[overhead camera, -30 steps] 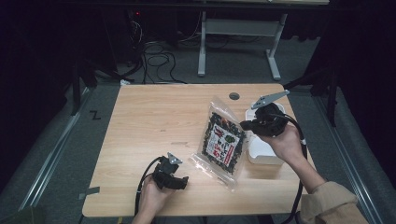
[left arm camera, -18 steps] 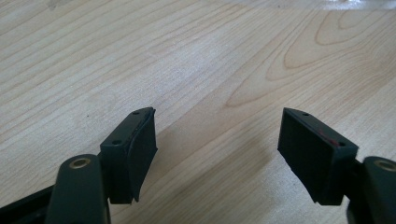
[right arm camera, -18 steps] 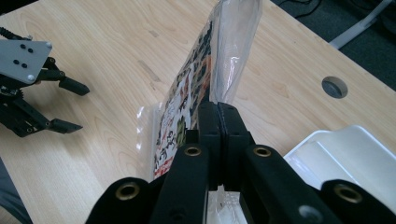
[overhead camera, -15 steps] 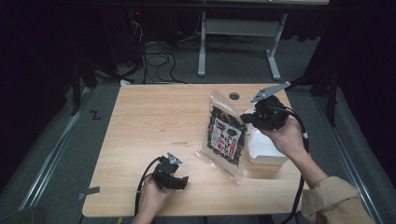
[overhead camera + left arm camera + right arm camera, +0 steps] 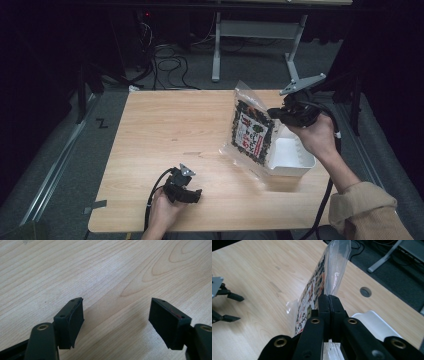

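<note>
Wooden table (image 5: 165,130), right gripper (image 5: 276,114) clamping snack packet (image 5: 251,132) (lifted)

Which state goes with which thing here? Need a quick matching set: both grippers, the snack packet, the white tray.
Things:
1. left gripper
2. right gripper
3. snack packet
4. white tray

States:
A. tilted up, its lower edge by the tray
B. jaws apart, nothing between them
C. sits on the table's right side
D. jaws clamped on the packet's edge

Pairs: 1-B, 2-D, 3-A, 4-C
</note>
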`<state>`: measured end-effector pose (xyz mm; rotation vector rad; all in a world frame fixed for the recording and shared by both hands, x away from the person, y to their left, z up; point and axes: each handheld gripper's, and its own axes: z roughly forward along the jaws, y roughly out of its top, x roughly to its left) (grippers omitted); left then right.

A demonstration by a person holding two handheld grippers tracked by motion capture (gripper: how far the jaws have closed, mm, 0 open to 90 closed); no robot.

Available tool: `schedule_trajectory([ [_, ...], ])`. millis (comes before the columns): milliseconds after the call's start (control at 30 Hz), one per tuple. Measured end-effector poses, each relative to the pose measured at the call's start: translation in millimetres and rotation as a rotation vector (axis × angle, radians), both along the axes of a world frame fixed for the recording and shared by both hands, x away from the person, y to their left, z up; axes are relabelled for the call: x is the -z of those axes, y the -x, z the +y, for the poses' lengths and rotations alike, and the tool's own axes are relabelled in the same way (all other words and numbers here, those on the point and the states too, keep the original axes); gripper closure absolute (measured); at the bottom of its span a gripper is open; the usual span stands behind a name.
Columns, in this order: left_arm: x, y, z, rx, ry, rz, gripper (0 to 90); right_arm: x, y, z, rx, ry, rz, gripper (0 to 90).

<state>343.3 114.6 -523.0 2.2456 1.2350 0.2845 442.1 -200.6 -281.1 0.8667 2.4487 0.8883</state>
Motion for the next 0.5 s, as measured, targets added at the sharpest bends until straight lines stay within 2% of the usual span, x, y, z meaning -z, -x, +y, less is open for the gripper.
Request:
schedule_trajectory([
  [300,0.5,-0.1,-0.3,0.003,-0.002,0.004,28.5,-9.6,-7.6,-9.1,0.05,0.011,-0.026,90.0],
  [500,0.9,0.1,-0.7,0.005,-0.005,0.004,28.5,-15.1,-12.2,-14.0,0.078,-0.009,-0.042,90.0],
])
